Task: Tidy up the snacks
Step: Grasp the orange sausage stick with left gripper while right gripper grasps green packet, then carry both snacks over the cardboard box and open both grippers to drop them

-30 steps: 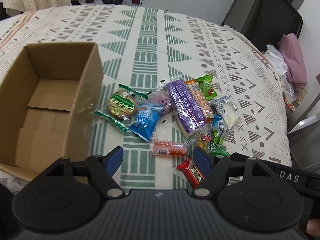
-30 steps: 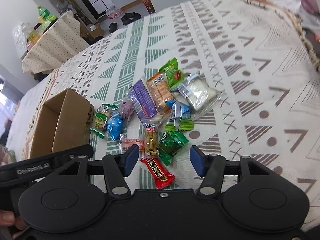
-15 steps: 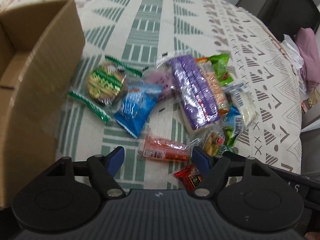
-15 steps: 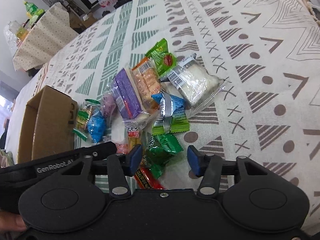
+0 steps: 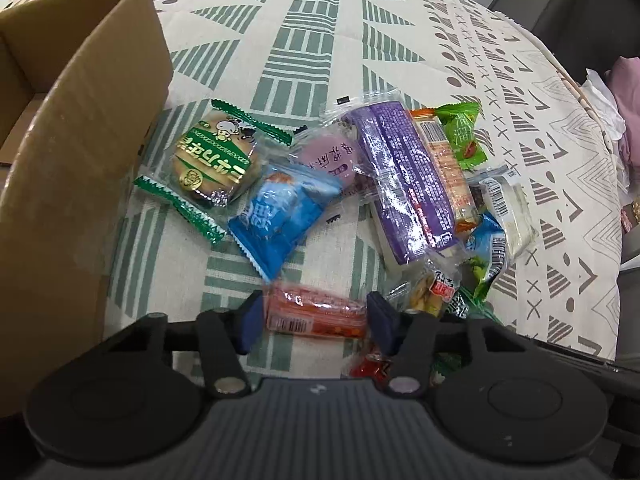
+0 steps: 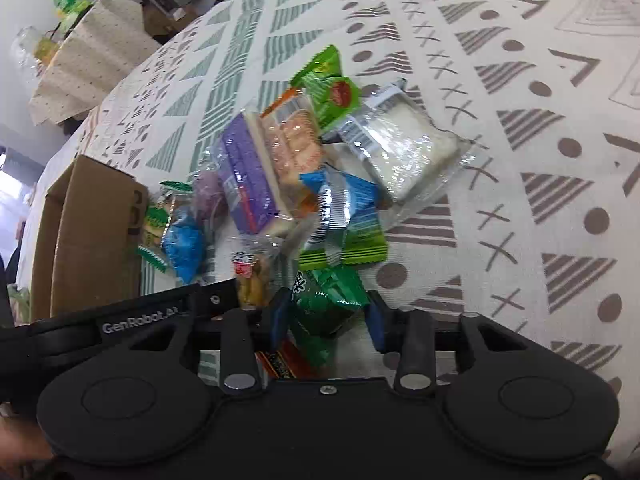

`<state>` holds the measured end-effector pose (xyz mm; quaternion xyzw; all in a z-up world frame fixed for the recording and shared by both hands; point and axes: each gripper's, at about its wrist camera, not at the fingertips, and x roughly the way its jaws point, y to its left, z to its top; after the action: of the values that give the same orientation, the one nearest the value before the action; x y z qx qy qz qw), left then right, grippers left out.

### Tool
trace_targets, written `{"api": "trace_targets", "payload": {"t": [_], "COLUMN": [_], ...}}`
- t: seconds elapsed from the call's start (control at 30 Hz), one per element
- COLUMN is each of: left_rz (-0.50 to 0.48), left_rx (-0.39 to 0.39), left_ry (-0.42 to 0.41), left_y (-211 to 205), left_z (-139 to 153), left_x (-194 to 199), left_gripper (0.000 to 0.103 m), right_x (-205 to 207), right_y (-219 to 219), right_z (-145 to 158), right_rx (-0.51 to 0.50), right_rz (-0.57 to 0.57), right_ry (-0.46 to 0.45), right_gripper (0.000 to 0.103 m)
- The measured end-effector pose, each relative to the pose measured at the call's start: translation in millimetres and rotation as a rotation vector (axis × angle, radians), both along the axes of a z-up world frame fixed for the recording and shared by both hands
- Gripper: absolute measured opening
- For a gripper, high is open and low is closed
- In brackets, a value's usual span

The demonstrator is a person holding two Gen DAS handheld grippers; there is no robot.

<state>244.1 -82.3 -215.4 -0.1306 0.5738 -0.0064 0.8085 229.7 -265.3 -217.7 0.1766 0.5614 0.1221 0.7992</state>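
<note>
A pile of wrapped snacks lies on the patterned tablecloth beside an open cardboard box [image 5: 72, 128], which also shows in the right wrist view [image 6: 92, 232]. My left gripper [image 5: 316, 316] is open, its blue pads on either side of an orange-red sausage stick [image 5: 316, 314]. My right gripper [image 6: 326, 316] is open around a dark green packet [image 6: 326, 304]. Beyond lie a green round biscuit pack [image 5: 214, 160], a blue packet [image 5: 280, 216], a purple bar [image 5: 404, 184], a white cake pack [image 6: 400, 152] and a light green packet [image 6: 332, 88].
A red packet [image 5: 370, 366] lies under the left gripper's right finger. The left gripper's body [image 6: 120, 316] crosses the lower left of the right wrist view. The table edge, with pink cloth [image 5: 628, 92] beyond it, is at far right. Another clothed table [image 6: 88, 52] stands behind.
Both grippers moved forward and down into the pile. The sausage stick now sits between the left pads and the dark green packet between the right pads. The right jaws have narrowed slightly.
</note>
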Motion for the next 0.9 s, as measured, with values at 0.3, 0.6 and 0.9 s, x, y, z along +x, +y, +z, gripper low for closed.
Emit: {"api": "trace_targets", "payload": {"t": [0.3,0.6,0.9], "left_rz": [0.013,-0.006,-0.019], "left_rx": [-0.031,-0.045,-0.047], "left_ry": [-0.018,-0.098,-0.146], "left_y": [8,19,40], "left_z": [17,53,77], "left_x": [-19,-36,-59], "left_gripper": [0.051,0.051,0.051], "right_x": [-7,-24,-46], "right_y": [7,7,10], "right_z": [12,34,67], "right_rx": [-0.021,-0.033,-0.059], "right_rz": [0.025,-0.012,-0.078], "right_ry": [-0.057,-0.128,-0.23], "right_gripper": [0.03,0.028,0.028]}}
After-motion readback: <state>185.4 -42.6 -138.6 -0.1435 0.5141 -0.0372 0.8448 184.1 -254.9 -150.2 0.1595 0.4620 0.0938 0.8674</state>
